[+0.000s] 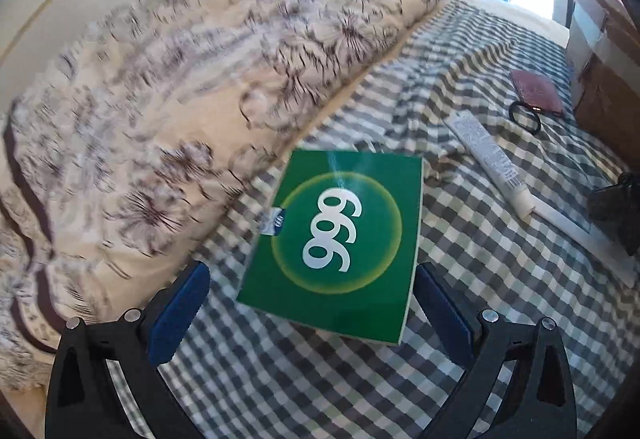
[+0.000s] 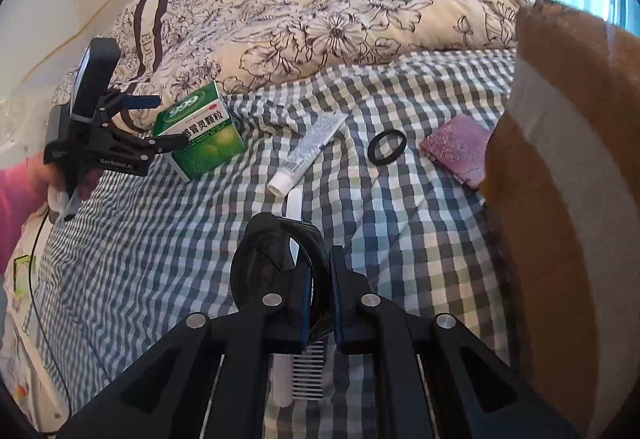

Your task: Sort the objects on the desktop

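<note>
Closest to us in the right wrist view, the right gripper (image 2: 320, 303) is clamped on a black, round-framed object (image 2: 272, 263), perhaps a hand mirror or roll; we cannot tell which. Beneath it a white plastic comb (image 2: 308, 371) lies on the grey-and-white checked bedsheet (image 2: 160, 279), its teeth showing between the two arms.

In the left wrist view, the left gripper (image 1: 312, 303) stands wide open, its blue-padded fingers (image 1: 180, 315) on either side of the near end of the green cardboard medicine box printed with "999" (image 1: 340, 239). The box sits directly ahead of that gripper, its long axis running away from us roughly along the line of the fingers, and neither pad looks to be touching it yet. From the right wrist view we see the same box (image 2: 200, 135) tilted up on the sheet beside the quilt, with the left gripper (image 2: 160, 123) reaching it from the left side. The left hand is plainly the nearer one; the right is well apart and already occupied. We judge that the coming move only needs the fingers pushed a little further along the box before they close across its narrow width.

Further off lie a white squeeze tube with grey printing (image 2: 308, 155), a black elastic ring (image 2: 386, 147) and a maroon wallet-like pouch (image 2: 460, 151), the pouch just beside a brown cardboard carton with pale tape (image 2: 560, 199). Beyond all of it rises the cream quilt with dark flower outlines (image 2: 320, 19).
</note>
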Demonstrator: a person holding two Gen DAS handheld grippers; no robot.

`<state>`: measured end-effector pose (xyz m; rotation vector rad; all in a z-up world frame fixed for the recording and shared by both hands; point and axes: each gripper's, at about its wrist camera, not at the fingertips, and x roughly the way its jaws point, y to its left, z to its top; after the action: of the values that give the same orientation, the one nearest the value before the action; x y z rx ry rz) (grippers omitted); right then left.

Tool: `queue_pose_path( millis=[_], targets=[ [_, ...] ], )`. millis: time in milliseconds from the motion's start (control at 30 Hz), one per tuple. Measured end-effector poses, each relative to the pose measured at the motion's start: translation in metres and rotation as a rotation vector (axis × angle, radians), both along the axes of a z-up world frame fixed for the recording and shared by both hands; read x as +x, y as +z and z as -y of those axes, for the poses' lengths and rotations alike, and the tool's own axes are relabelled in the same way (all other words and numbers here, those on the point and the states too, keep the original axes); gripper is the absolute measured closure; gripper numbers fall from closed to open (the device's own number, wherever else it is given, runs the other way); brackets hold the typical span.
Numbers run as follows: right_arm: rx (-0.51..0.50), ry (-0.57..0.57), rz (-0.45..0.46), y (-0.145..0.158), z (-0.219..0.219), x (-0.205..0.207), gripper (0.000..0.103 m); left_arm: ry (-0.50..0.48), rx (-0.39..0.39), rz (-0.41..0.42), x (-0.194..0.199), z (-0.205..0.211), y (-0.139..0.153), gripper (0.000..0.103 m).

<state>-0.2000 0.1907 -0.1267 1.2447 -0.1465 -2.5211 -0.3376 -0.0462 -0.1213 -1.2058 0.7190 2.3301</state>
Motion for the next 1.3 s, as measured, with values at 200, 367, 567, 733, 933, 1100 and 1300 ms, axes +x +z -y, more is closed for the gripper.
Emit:
queue_pose_path(
  millis=[200, 367, 567, 733, 933, 1100, 1300],
  targets=[
    [-0.011, 0.036, 0.001, 0.0, 0.007, 0.003, 0.095, 0.073, 0.078, -0.034, 0.002, -0.001, -0.007, 0.013],
    [-0.014, 0.037, 0.006, 0.007, 0.006, 0.01, 0.095, 0.162, 0.121, -0.005, 0.008, -0.01, -0.008, 0.015],
    [-0.007, 0.044, -0.022, 0.029, 0.006, 0.028, 0.095, 0.242, 0.218, -0.042, 0.048, -0.022, 0.003, 0.016],
    [-0.024, 0.06, -0.057, 0.058, 0.004, 0.05, 0.095, 0.313, 0.195, -0.121, 0.113, -0.038, 0.033, 0.017],
    [-0.049, 0.062, -0.12, 0.104, -0.008, 0.081, 0.095, 0.5, 0.189, -0.168, 0.184, -0.055, 0.086, 0.018],
    [-0.073, 0.044, -0.169, 0.138, -0.034, 0.112, 0.095, 0.497, 0.256, -0.187, 0.228, -0.082, 0.123, 0.018],
    [-0.071, -0.053, -0.23, 0.173, -0.089, 0.14, 0.095, 0.418, 0.295, -0.225, 0.254, -0.131, 0.165, 0.018]
  ],
)
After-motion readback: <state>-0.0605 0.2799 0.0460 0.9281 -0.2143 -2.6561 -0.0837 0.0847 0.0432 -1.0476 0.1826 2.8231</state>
